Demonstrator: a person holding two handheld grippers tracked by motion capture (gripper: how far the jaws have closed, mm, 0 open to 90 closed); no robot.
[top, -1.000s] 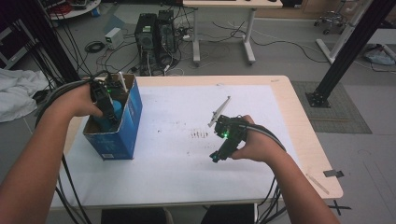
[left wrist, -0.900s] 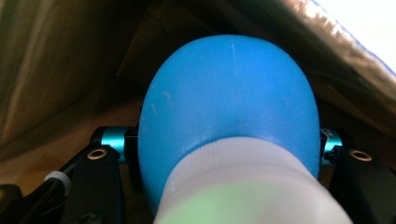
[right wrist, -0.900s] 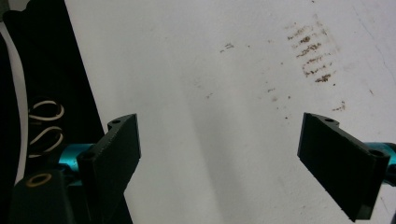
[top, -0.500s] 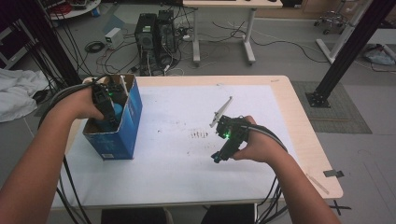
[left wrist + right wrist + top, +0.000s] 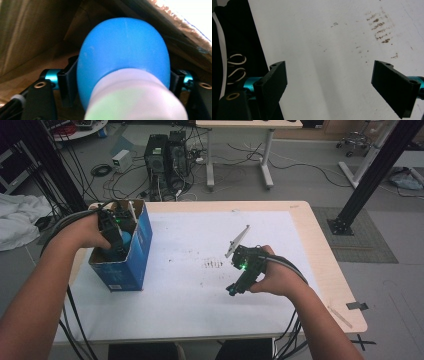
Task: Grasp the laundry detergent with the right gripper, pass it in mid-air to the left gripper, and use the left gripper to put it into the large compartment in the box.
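White counter [image 5: 190,300]: inside the blue box [image 5: 142,250], the blue bulb [image 5: 122,52] is flanked by the left claw [image 5: 114,241], just loosened; the right claw [image 5: 329,82] is held apart, empty.

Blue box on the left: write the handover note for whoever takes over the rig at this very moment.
Left gripper: down inside the blue box, jaws just been opening, the blue ball-shaped thing with a white neck between them; whether the pads press on it I can't tell.
Right gripper: open, nothing held, low over the white sheet, near its front edge.
A thin metal tool lies on the sheet beyond the right hand.
Done: blue thing is inside the box.
Left: finish letting go and lift the left gripper out; probably the metal tool next.
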